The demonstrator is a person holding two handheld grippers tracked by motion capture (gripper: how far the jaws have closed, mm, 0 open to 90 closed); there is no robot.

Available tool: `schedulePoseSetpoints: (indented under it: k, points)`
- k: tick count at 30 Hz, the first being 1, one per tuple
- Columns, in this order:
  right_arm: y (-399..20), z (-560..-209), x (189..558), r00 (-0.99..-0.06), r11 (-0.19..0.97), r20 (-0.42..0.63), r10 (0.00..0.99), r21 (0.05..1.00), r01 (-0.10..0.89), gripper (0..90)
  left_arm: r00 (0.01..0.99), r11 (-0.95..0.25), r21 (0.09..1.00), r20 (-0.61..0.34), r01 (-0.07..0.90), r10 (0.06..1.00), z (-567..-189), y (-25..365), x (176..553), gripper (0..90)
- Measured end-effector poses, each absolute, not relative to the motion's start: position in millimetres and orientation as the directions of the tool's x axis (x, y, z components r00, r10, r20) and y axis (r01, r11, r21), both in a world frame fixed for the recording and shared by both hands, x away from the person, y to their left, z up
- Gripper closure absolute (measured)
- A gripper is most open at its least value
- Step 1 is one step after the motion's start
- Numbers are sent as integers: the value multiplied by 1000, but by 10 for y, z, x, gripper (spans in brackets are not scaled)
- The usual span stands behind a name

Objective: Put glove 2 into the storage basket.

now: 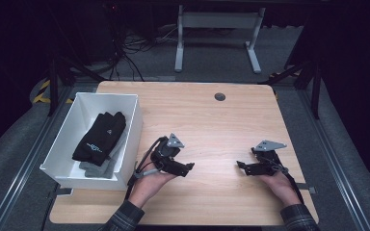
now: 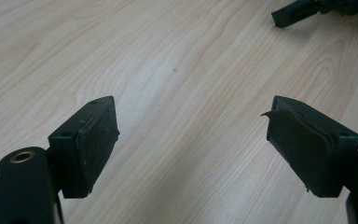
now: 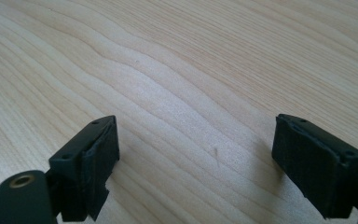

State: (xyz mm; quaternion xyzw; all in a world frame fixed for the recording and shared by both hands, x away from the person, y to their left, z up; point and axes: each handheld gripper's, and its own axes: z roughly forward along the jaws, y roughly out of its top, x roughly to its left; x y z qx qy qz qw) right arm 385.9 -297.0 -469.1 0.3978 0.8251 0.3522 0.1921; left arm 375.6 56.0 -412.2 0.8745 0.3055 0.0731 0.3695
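Currently, high view: both grippers low over the wooden table (image 1: 212,120), nothing held. Left gripper (image 1: 189,167) sits just beside the white bin (image 1: 134,120); right gripper (image 1: 239,165) well apart from it. Black gloves (image 1: 101,137) lie in the bin on a grey pair (image 1: 99,168), long axis running front to back, up-left of the left fingers. Left hand is the nearer.

Left gripper view: jaws wide, bare wood between, right gripper's tip (image 2: 291,13) far off.

Right gripper view: jaws wide, empty.

White bin (image 1: 130,126) holds dark gloves (image 1: 100,137) (folded) — on wooden table (image 1: 212,120).
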Motion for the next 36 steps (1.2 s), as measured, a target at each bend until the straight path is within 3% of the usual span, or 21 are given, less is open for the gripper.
schedulePoseSetpoints:
  k: [19,24,36]
  points:
    - [-2972,-4691,3860,-611,435,-34,791,734,522,152,813,-553,700,-69,452,578,-4604,442,3688,141]
    - [-2973,-4691,3860,-612,435,-33,790,734,522,152,819,-582,693,-23,426,573,-4678,430,3661,139]
    - [-2972,-4691,3860,-612,435,-33,790,734,522,152,830,-594,690,-17,413,558,-4760,399,3675,44]
